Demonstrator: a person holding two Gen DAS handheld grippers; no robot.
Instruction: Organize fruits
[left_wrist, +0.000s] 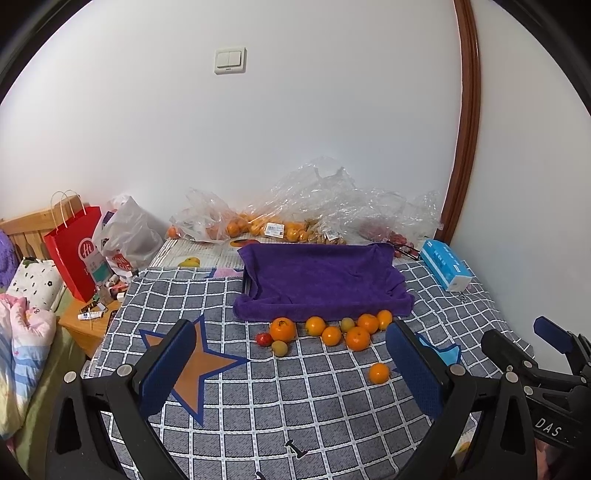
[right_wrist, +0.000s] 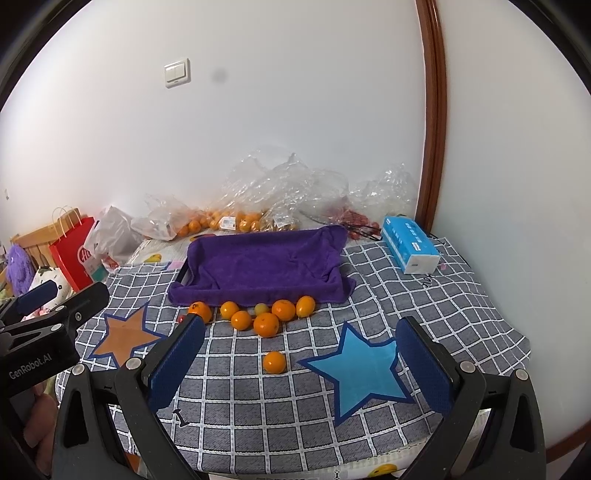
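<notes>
Left wrist view: left gripper (left_wrist: 291, 363) spread wide, holding nothing, above the checked cloth (left_wrist: 258, 398) on the table. Cluster of oranges (left_wrist: 357, 338) lay along the front edge of the purple towel (left_wrist: 321, 280); one lone orange (left_wrist: 379, 373) sat apart, nearer. Small red fruit (left_wrist: 263, 339) at the cluster's left end. Right wrist view: right gripper (right_wrist: 301, 363) likewise spread, empty. Blue tissue box (right_wrist: 409, 243) right of the towel; bagged oranges (right_wrist: 221, 221) behind it.

Both wrist views share fruits (left_wrist: 331, 335), seemingly side-by-side.
</notes>
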